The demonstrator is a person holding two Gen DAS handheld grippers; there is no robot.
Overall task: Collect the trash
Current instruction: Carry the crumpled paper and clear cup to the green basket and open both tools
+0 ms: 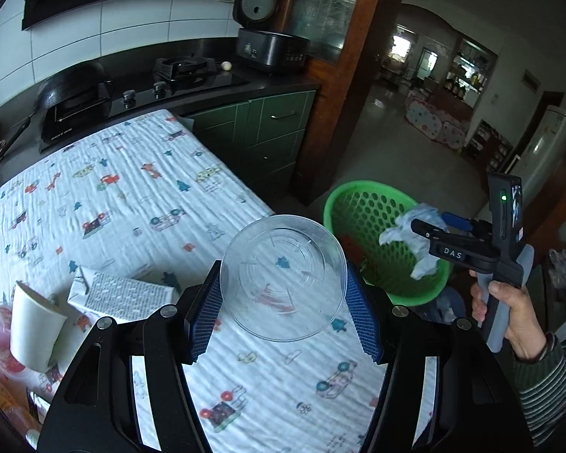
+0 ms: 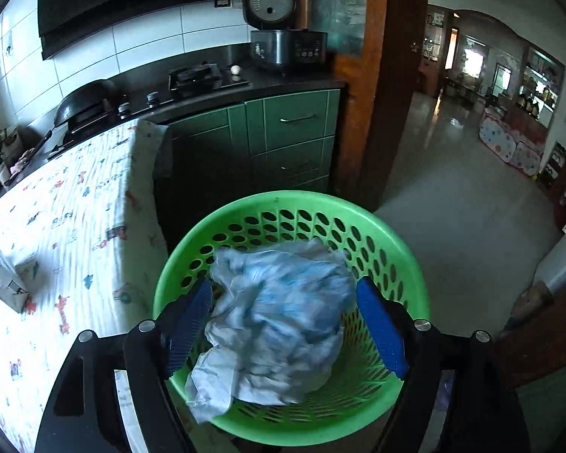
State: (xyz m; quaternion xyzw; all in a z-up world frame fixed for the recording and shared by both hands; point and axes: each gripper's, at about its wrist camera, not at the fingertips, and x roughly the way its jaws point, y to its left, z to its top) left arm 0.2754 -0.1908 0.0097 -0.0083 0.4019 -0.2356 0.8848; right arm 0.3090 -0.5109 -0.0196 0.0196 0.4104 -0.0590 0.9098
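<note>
In our left hand the tool (image 1: 283, 311) pinches a clear plastic lid (image 1: 283, 277) by its rim, one blue pad on each side, and holds it above the corner of the counter (image 1: 132, 188), which is covered with a white cloth printed with little cars. Behind the lid on the cloth lie a white tissue pack (image 1: 122, 294) and a tipped paper cup (image 1: 34, 326), close together near the left edge.

Our right hand (image 1: 509, 313) holds the other tool (image 2: 283, 324) over the green basket (image 2: 403, 260), which stands on the floor just beside the counter's end. A crumpled bluish-white plastic bag (image 2: 279, 321) sits between its blue pads; the left pad touches the bag, while the right pad stands clear of it, so the tool is spread and not pinching. Whether the bag rests on the basket's bottom we cannot tell. In the left wrist view the same bag hangs at that tool's tip above the basket's rim.
</note>
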